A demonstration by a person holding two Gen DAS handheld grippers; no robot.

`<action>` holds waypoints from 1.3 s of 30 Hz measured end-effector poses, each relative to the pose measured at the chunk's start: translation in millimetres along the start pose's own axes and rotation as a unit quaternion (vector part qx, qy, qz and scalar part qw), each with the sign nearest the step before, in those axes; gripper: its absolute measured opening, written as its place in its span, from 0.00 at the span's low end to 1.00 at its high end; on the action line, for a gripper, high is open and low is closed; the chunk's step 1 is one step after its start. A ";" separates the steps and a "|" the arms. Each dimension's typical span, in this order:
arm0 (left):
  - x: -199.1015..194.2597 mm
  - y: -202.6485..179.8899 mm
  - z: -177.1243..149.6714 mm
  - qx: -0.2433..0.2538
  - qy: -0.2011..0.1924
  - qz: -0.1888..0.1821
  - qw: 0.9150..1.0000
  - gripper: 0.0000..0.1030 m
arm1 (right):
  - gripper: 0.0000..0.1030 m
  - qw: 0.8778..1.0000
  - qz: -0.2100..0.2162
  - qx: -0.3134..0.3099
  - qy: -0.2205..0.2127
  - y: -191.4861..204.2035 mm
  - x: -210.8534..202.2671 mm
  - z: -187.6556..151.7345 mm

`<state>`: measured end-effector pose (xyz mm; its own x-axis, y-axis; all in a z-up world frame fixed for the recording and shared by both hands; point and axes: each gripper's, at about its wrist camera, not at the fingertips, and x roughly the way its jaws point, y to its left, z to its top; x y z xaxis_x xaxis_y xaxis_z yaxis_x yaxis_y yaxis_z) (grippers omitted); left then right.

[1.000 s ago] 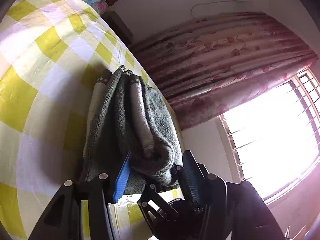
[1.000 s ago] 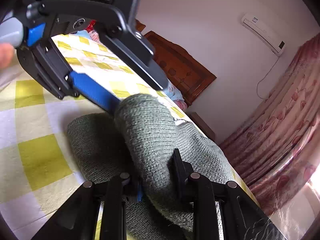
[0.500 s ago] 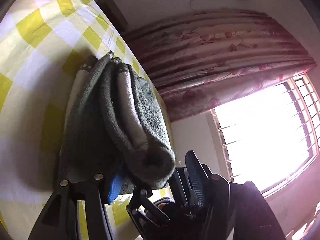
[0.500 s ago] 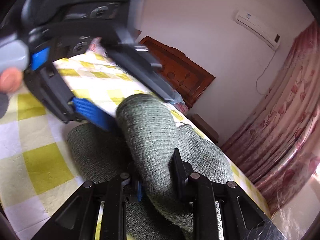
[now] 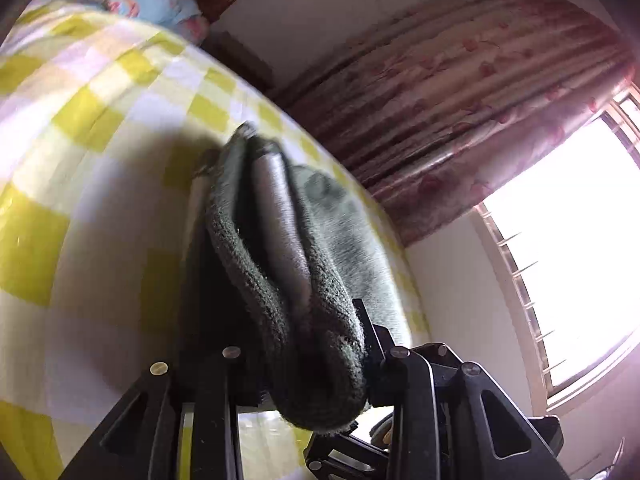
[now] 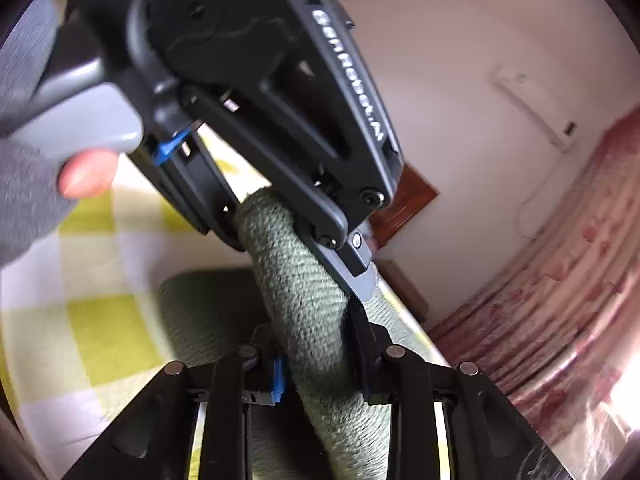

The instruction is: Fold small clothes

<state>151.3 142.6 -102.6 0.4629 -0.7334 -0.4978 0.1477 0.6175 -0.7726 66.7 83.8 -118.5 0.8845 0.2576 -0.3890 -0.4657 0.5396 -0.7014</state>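
A: Under both claws lies the checked bed sheet. Where is the cloth?

B: The green knit garment is bunched in a thick roll. One end sits between the jaws of the right gripper, which press on it. The other end is in the left gripper, whose jaws have just been closing and now pinch the fold.

A: How will it handle?

B: It looks soft, light and limp, so it probably sags between the claws. Holding near the folded ends seems best; a thick fold may slip out.
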 end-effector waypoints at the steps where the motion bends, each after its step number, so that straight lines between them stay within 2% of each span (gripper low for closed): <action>1: 7.1 9.1 -2.7 -0.006 0.006 -0.009 1.000 0.32 | 0.54 0.999 0.016 -0.016 0.026 12.5 10.0 -5.7; 2: 3.9 13.1 -4.6 -0.007 -0.004 -0.027 1.000 0.32 | 1.00 0.998 0.015 -0.036 0.040 24.8 14.8 -11.0; 3: 1.3 13.0 -4.7 -0.007 -0.003 -0.029 1.000 0.32 | 1.00 0.999 0.002 -0.048 0.025 31.5 9.3 -12.6; 6: -6.7 2.6 -3.6 0.013 -0.013 0.001 1.000 0.32 | 1.00 0.998 0.044 -0.025 0.024 20.8 -7.4 -10.5; 8: -16.0 -4.9 -6.8 0.026 -0.030 0.030 0.999 0.33 | 1.00 0.995 0.091 0.029 0.014 -2.2 -25.6 -12.2; 10: -25.8 -15.4 -10.7 0.038 -0.052 0.065 0.996 0.33 | 1.00 0.982 0.149 0.113 -0.023 -36.5 -51.8 -21.2; 12: -38.9 -32.9 -13.2 0.063 -0.094 0.130 0.985 0.34 | 1.00 0.964 0.173 0.197 -0.052 -73.5 -72.6 -38.4; 13: -45.3 -44.9 -13.8 0.077 -0.122 0.167 0.975 0.33 | 1.00 0.956 0.169 0.231 -0.062 -90.4 -80.1 -49.2; 14: -50.8 -57.9 -14.0 0.095 -0.145 0.182 0.968 0.33 | 1.00 0.950 0.161 0.259 -0.068 -106.1 -85.4 -59.8; 15: -54.2 -70.3 -13.7 0.112 -0.157 0.174 0.966 0.33 | 1.00 0.945 0.150 0.283 -0.070 -119.9 -88.1 -69.8; 17: -52.1 -91.7 -13.0 0.143 -0.151 0.143 0.968 0.34 | 1.00 0.933 0.136 0.329 -0.061 -143.1 -86.5 -85.9; 18: -45.5 -101.7 -10.0 0.159 -0.141 0.135 0.968 0.35 | 0.90 0.924 0.133 0.352 -0.061 -152.2 -85.5 -92.0; 20: -26.6 -114.0 -7.6 0.184 -0.120 0.144 0.965 0.35 | 0.42 0.909 0.134 0.388 -0.071 -161.3 -84.2 -98.1; 21: -16.8 -113.9 -8.3 0.187 -0.109 0.156 0.964 0.35 | 0.12 0.906 0.133 0.395 -0.069 -160.6 -82.7 -97.6; 22: -7.9 -109.1 -9.5 0.185 -0.097 0.163 0.964 0.35 | 0.00 0.908 0.135 0.391 -0.063 -154.5 -81.5 -92.3; 25: 14.1 -82.3 -18.9 0.169 -0.073 0.193 0.964 0.33 | 0.00 0.930 0.158 0.329 -0.031 -124.9 -69.5 -85.1; 26: 12.0 -76.2 -25.1 0.178 -0.084 0.188 0.962 0.32 | 0.00 0.938 0.175 0.299 -0.006 -115.6 -56.4 -85.1; 27: 9.1 -72.7 -27.9 0.184 -0.093 0.177 0.962 0.31 | 0.09 0.947 0.182 0.263 0.023 -94.3 -46.9 -87.1; 28: 6.6 -71.7 -28.8 0.182 -0.091 0.172 0.964 0.31 | 0.34 0.959 0.162 0.230 0.031 -86.9 -31.2 -91.8; 29: 5.3 -71.0 -27.3 0.179 -0.089 0.170 0.965 0.31 | 0.77 0.965 0.149 0.213 0.026 -81.2 -32.3 -90.5; 32: 6.0 -70.8 -24.3 0.174 -0.084 0.170 0.966 0.31 | 0.78 0.967 0.148 0.201 0.051 -84.5 -29.5 -82.4; 33: 6.5 -71.6 -25.5 0.178 -0.085 0.173 0.965 0.31 | 0.73 0.967 0.147 0.202 0.055 -87.8 -30.2 -79.9; 35: 8.7 -71.8 -25.8 0.180 -0.090 0.175 0.964 0.31 | 0.71 0.968 0.138 0.205 0.041 -93.4 -35.8 -74.2; 38: 9.0 -70.2 -25.1 0.176 -0.092 0.172 0.965 0.31 | 0.81 0.972 0.130 0.193 0.034 -90.3 -42.0 -66.7; 39: 8.9 -70.0 -24.9 0.176 -0.091 0.170 0.965 0.31 | 1.00 0.971 0.144 0.184 0.056 -83.1 -34.4 -67.9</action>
<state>123.3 85.7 -62.8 0.6777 -0.4286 -0.5976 0.2331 0.8959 -0.3781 73.0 -24.3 -87.4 0.7008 0.3630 -0.6141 -0.6329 0.7135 -0.3006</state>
